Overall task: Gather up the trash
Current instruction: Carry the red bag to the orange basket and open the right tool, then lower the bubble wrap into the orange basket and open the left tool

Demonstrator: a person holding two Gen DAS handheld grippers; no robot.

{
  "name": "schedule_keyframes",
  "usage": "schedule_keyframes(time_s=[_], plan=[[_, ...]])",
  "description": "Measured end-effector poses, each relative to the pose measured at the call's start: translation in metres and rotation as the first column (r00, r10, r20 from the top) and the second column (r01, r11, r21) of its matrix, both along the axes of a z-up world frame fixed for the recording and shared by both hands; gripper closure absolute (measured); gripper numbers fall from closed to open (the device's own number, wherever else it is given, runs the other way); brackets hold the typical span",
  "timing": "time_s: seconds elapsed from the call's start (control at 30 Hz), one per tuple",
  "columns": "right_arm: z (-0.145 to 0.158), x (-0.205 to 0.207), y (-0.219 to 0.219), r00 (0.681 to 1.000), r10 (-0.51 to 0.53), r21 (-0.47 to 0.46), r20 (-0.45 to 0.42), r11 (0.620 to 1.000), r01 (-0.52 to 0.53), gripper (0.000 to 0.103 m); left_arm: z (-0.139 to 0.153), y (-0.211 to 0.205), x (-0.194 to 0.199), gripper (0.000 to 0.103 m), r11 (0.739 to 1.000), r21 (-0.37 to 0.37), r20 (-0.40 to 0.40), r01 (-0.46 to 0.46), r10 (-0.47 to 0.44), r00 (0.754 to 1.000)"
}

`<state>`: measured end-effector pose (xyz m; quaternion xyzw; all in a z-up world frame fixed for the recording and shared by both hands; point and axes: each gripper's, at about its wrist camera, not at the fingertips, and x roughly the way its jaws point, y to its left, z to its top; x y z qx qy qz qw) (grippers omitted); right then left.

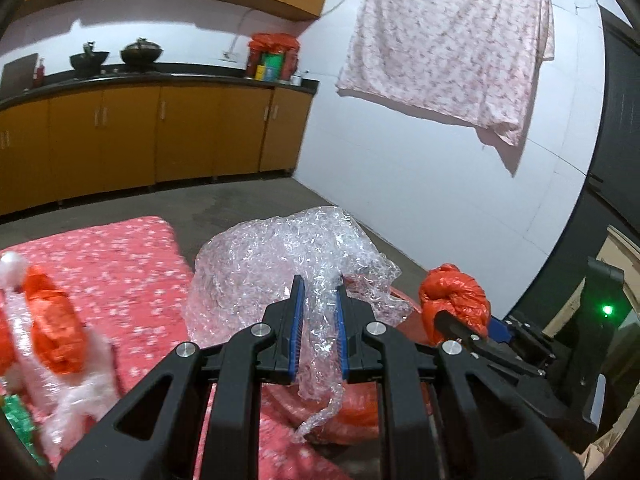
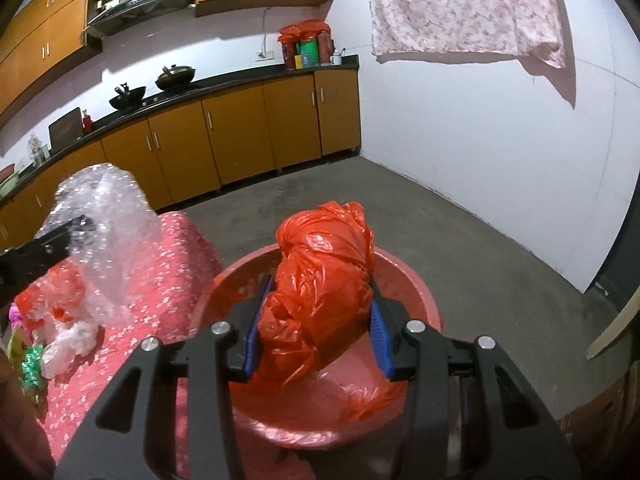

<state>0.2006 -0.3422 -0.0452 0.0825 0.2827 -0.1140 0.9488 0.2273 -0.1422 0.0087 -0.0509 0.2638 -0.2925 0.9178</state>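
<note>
My left gripper (image 1: 319,292) is shut on a crumpled clear plastic wrap (image 1: 280,264) and holds it up above the pink flowered mattress (image 1: 120,272). The wrap also shows in the right wrist view (image 2: 104,216) at the left. My right gripper (image 2: 320,300) is shut on a knotted orange plastic bag (image 2: 324,292) and holds it over a red basin (image 2: 416,292). The same bag shows in the left wrist view (image 1: 454,300) at the right. More trash lies on the mattress: orange and white plastic (image 1: 52,320) and green wrappers (image 2: 32,364).
Orange kitchen cabinets (image 1: 120,140) with a dark counter run along the back. A white wall (image 2: 480,160) with a hanging pink cloth (image 1: 448,40) is to the right. Grey concrete floor (image 2: 480,280) lies beyond the basin.
</note>
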Motion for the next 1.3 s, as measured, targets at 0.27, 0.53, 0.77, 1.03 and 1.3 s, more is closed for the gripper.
schedule_keyframes(time_s=[0.27,0.53,0.77,1.03,1.3], plan=[[-0.016,0.013,-0.013,1.0,-0.019,0.003,-0.023,1.0,0.019,0.06,-0.021,-0.026,0.019,0.089,0.998,0.018,-0.037,0.055,-0.054,0.998],[-0.024,0.02,-0.021,0.999,-0.029,0.004,-0.032,1.0,0.029,0.059,-0.035,-0.05,0.029,0.089,0.993,0.038,-0.072,0.108,-0.105,0.992],[-0.025,0.021,-0.02,1.0,-0.013,0.012,-0.017,1.0,0.013,0.052,-0.042,-0.054,0.036,0.067,0.994,0.049,-0.101,0.102,-0.097,0.99],[-0.031,0.005,-0.028,0.999,-0.039,-0.01,-0.017,0.999,0.039,0.037,-0.046,-0.029,0.042,0.05,0.999,0.046,-0.125,0.02,-0.014,0.992],[-0.029,-0.008,-0.036,0.996,-0.094,-0.01,-0.009,0.996,0.094,0.034,-0.051,-0.044,0.036,0.049,0.995,0.051,-0.166,0.082,-0.072,0.983]])
